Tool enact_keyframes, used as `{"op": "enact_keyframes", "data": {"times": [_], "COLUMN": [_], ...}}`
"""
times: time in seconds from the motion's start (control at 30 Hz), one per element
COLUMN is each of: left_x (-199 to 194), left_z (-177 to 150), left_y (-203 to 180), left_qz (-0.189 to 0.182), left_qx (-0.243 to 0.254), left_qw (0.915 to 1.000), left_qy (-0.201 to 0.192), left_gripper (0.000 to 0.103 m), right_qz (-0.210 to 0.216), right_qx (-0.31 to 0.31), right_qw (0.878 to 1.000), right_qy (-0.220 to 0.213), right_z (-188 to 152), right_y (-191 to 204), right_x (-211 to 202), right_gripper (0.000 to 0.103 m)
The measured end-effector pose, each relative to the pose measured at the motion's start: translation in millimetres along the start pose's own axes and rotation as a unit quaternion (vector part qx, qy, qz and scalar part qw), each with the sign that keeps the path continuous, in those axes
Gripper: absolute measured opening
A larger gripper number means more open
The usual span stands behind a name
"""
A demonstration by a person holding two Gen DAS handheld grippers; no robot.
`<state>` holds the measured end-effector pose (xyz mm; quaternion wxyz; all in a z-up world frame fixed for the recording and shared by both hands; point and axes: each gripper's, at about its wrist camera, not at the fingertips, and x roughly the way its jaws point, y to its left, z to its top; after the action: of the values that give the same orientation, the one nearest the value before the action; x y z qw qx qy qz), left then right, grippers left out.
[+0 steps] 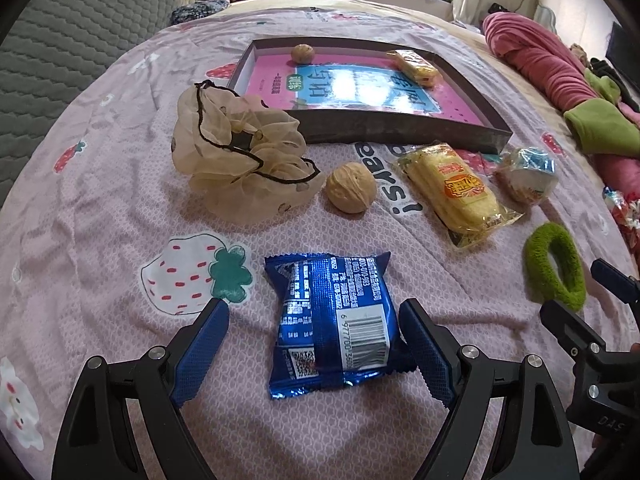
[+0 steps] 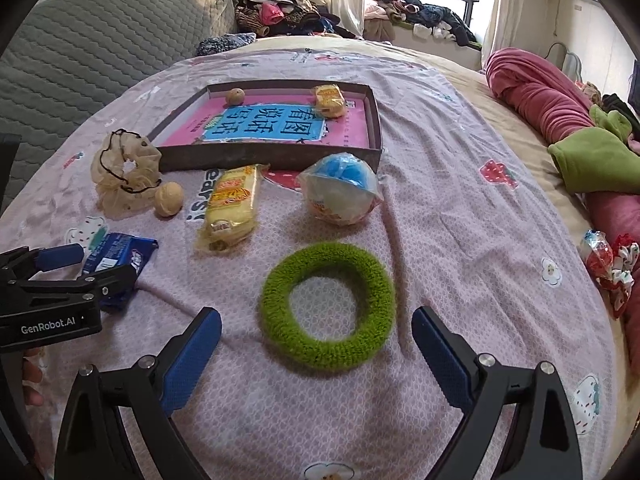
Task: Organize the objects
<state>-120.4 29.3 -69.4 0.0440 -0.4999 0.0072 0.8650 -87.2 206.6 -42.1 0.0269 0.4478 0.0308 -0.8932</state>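
Down at the near end of the bed, well short of the shallow tray (image 1: 360,130), both grippers are spread wide and holding nothing. Left gripper (image 1: 314,354) straddles the blue snack packet (image 1: 332,328), which lies flat on the pink sheet (image 1: 100,200) on the near side of the tray. Its right pad looks to be at or just beside the packet's edge, while the left pad is clear of it. Right gripper (image 2: 316,354) sits around the green fuzzy hair tie (image 2: 328,306), also nearer than the tray and off toward its right end, not touching that I can see.

Stuff that could go sideways, just my guess:
- The packet is slick foil on soft bedding. If that closer pad gets there first, it could shove the packet sideways instead of pinching it.
- Squeezing hard probably crushes whatever's inside.
- The hair tie is squishy and low, so the pads might bite the sheet along with it.
- The two grippers are pretty near each other, so lifting both toward the tray at once risks a bump.
- The walnut (image 1: 351,193) in front of the tray could roll if nudged.
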Motion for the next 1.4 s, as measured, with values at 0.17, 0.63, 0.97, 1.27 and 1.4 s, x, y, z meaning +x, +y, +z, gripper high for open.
{"op": "enact_keyframes", "data": {"times": [0.17,0.63,0.97,1.27,1.4], "left_x": [5,4,5,-4,-12], "left_z": [0,1,0,-4,-5], "left_y": [0,-6,-9,-10,-7], "left_qz": [0.005,-0.008,-0.016,-0.02,-0.02], "left_qx": [-0.003,0.001,0.002,0.003,0.0], "left_qw": [1.0,0.9999,0.9998,0.9997,0.9995], "left_qy": [0.002,-0.013,-0.009,-0.017,-0.024], "left_gripper": [0.088,0.081,0.056,0.054,0.054], "right_qz": [-0.008,-0.002,0.002,0.03,0.042], "right_qx": [0.001,0.016,0.014,0.027,0.033], "right_qw": [1.0,1.0,1.0,0.999,0.999], "right_qy": [0.004,0.015,0.01,-0.005,-0.012], "right_z": [-1,2,3,-2,-4], "right_y": [1,-4,-2,-6,-6], "right_x": [8,24,23,7,-3], "right_gripper": [0.092,0.072,0.045,0.028,0.027]}}
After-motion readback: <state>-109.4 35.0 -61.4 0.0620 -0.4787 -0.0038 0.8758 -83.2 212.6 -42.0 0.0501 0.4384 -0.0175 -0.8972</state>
